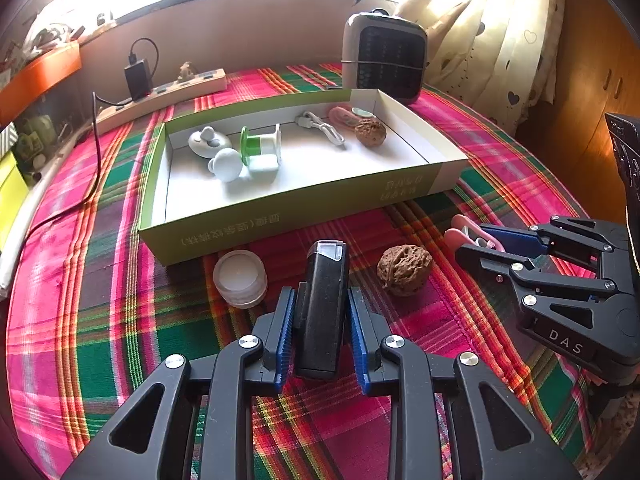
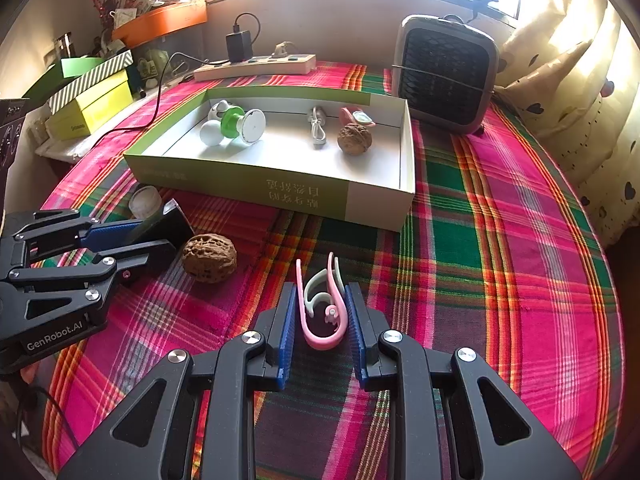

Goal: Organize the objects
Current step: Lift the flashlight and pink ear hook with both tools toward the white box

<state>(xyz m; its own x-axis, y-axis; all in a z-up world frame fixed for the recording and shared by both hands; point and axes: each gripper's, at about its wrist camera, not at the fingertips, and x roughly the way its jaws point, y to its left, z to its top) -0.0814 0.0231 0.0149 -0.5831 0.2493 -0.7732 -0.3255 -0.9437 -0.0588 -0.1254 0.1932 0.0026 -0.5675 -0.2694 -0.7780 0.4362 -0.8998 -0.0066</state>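
Observation:
My left gripper (image 1: 320,296) is shut on a black rectangular device (image 1: 324,312), which stands upright between the blue pads just above the plaid cloth. From the right wrist view that gripper (image 2: 160,232) and the device (image 2: 174,216) sit at the left. My right gripper (image 2: 321,292) is shut on a pink and white looped clip (image 2: 320,340), both pads touching its sides. A walnut (image 1: 404,270) lies on the cloth between the two grippers. A small white jar (image 1: 240,278) stands beside the green and white box (image 1: 280,220).
The box holds another walnut (image 1: 371,132), a white cable (image 1: 324,128), a green spool (image 1: 260,146), white round pieces and a pink watch. Behind it are a small heater (image 1: 384,58) and a power strip (image 1: 168,92) with a trailing cord. Curtains hang at the right.

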